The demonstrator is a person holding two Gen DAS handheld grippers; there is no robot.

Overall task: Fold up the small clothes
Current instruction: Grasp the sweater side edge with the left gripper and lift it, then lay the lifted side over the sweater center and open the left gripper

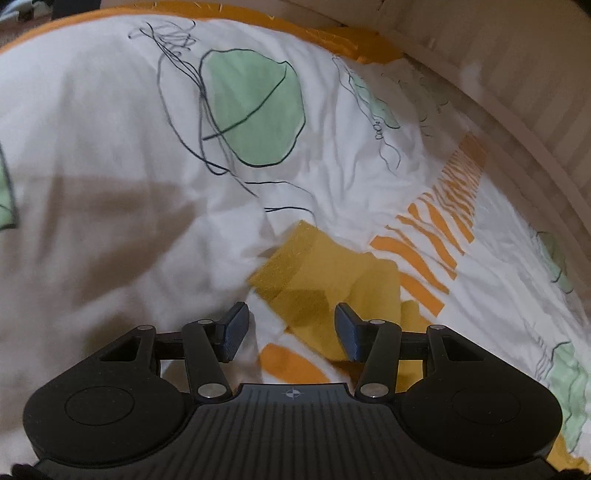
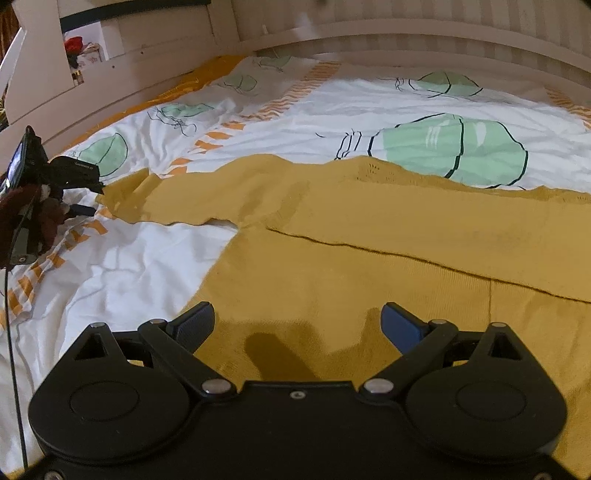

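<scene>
A mustard-yellow knit garment [image 2: 369, 251] lies spread on the bed, one sleeve stretched out to the left. The sleeve's end [image 1: 325, 273] lies just ahead of my left gripper [image 1: 291, 325], which is open and empty, its jaws on either side of the cuff but apart from it. My right gripper [image 2: 297, 325] is open and empty, hovering low over the garment's body. The left gripper also shows in the right wrist view [image 2: 86, 192], at the sleeve's tip.
The bed has a rumpled white duvet [image 2: 129, 266] with green shapes and orange stripes, over an orange sheet [image 1: 351, 40]. A white bed frame and striped wall [image 2: 406, 33] run along the far side. A cable [image 2: 11, 332] hangs at left.
</scene>
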